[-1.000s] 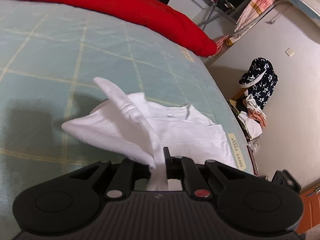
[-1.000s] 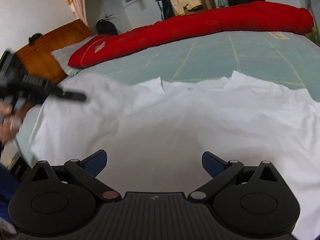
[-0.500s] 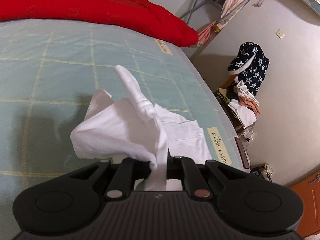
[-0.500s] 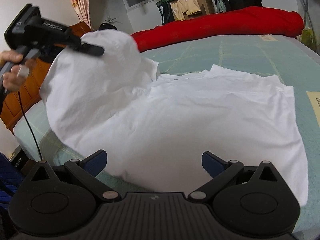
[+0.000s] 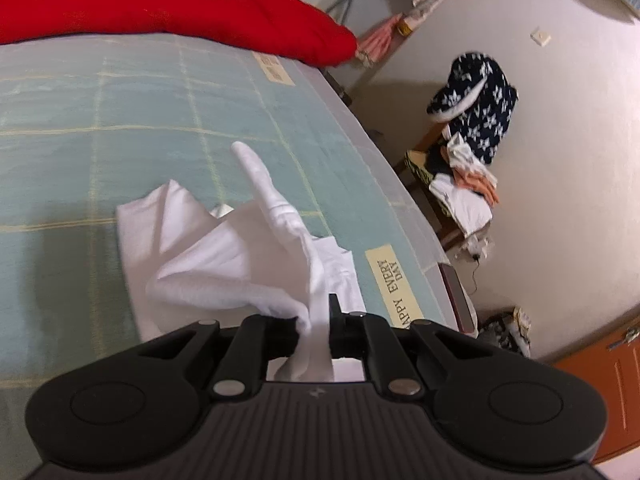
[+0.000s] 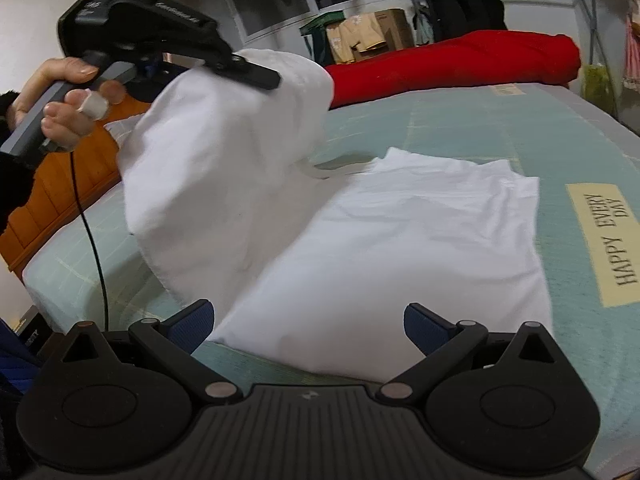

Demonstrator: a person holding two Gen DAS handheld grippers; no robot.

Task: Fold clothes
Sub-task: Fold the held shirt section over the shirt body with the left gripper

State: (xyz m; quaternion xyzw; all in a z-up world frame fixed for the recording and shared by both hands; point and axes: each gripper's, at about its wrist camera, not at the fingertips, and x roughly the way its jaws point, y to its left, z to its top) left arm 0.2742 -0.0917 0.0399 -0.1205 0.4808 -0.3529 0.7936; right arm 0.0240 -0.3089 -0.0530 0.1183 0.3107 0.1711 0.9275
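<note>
A: Here, the left gripper is pinching one edge of the limp white cotton T-shirt above the pale green checked bed, fingers nearly closed.

B: Meanwhile, the right gripper is hovering wide open, empty; soft, light cloth, probably best taken by hems.

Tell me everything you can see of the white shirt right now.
The white shirt is plain, thin, soft-looking cloth, lightly creased. Most of it lies flat on the green checked bed cover, beside a "HAPPY EVERY DAY" label. One side is lifted off the bed and hangs in a billowing fold from the left gripper, which is shut on a bunched edge. The right gripper is open at the shirt's near hem, not gripping it.
</note>
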